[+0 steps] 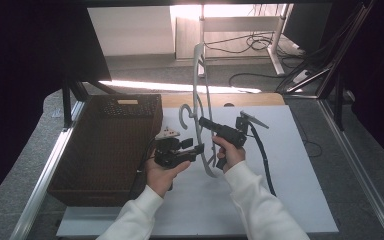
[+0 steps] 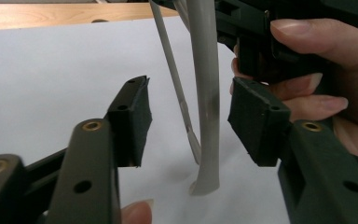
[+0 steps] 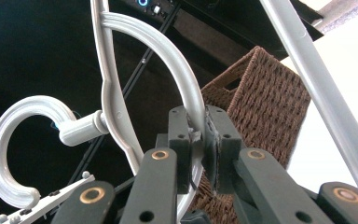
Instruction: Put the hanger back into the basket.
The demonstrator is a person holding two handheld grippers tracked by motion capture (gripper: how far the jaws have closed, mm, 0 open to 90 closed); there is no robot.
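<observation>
Two grippers, left gripper (image 1: 198, 149) and right gripper (image 1: 203, 121), flank an unlabelled grey hanger (image 1: 198, 80).

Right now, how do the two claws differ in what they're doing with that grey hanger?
The right claw is shut on the hanger, pinching its curved shoulder and holding it upright; the left claw stands open around the lower end, its pads apart from the plastic. The right claw grips near the hook; the left claw sits low, close to the white table. Both are black, two-jawed and held in a hand.

Right gripper (image 1: 203, 121) clamped shut — left gripper (image 1: 200, 148) half-spread.
</observation>
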